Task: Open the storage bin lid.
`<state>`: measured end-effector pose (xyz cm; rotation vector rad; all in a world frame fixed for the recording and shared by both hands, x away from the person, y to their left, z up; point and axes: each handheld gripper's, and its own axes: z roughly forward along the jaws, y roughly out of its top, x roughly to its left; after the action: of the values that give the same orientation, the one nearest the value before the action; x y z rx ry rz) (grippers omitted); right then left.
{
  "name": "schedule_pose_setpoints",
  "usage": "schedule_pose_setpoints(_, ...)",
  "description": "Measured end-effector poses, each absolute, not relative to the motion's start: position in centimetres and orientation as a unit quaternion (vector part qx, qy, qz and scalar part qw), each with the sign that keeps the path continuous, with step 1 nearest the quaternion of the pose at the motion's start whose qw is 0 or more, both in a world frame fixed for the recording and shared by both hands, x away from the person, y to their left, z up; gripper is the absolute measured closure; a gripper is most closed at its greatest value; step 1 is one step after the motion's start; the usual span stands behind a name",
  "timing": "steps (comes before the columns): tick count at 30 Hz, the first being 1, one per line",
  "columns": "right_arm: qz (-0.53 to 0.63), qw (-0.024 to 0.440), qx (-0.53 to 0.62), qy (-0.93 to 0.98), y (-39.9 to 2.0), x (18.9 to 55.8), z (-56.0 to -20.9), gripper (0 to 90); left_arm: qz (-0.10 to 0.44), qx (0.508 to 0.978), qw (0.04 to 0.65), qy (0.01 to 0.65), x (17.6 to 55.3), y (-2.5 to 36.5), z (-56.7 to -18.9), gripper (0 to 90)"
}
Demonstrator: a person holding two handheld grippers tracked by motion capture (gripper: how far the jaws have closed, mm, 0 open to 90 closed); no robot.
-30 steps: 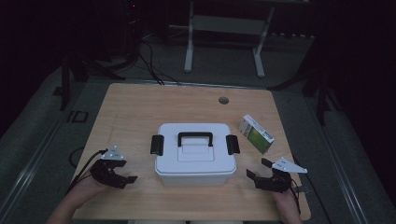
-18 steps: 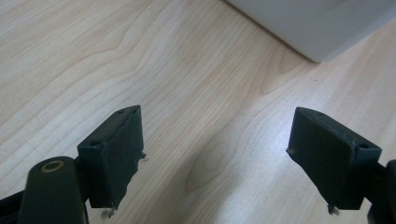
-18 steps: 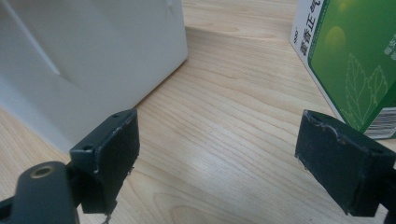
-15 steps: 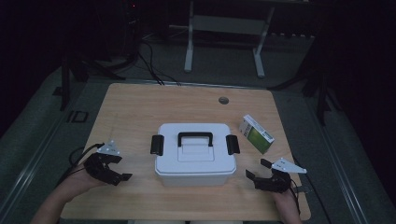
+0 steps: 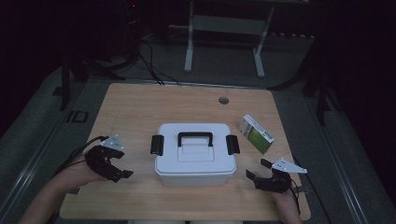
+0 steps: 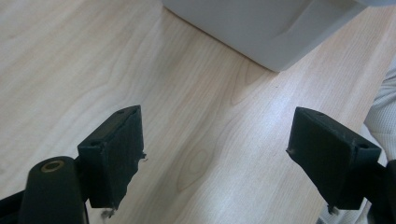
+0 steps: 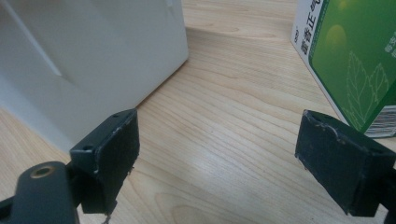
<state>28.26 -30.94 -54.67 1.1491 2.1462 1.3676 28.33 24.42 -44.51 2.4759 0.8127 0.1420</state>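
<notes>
Lifting off the counter (image 5: 140, 107), the left claw (image 5: 113, 164) is hovering spread and empty; the white latched box (image 5: 194, 151) is sitting mid-counter between both claws, while the right claw (image 5: 261, 173), spread, is waiting below the green carton (image 5: 256, 134).

Left gripper (image 6: 215, 158) with jaws wide apart over bare wooden tabletop (image 6: 93, 70), nothing between them, white box (image 6: 261, 28) corner ahead

your left gripper (image 5: 110, 162) and right gripper (image 5: 271, 178) are black, each topped by a grey three-cornered plate and trailing a dark cable. the pads (image 6: 116, 154) look worn at the edges. you wear what seems a pale sleeve (image 6: 384, 110).
</notes>
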Motion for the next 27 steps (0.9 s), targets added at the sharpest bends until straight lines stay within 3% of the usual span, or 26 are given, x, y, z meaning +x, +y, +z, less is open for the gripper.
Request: schedule_pose_setpoints(27, 0.486, 0.168, 0.404, 0.757, -30.9, 28.3, -54.7, 13.4, 0.055, 0.948, 0.221, 0.224, 29.5, 19.4, -38.0, 18.5)
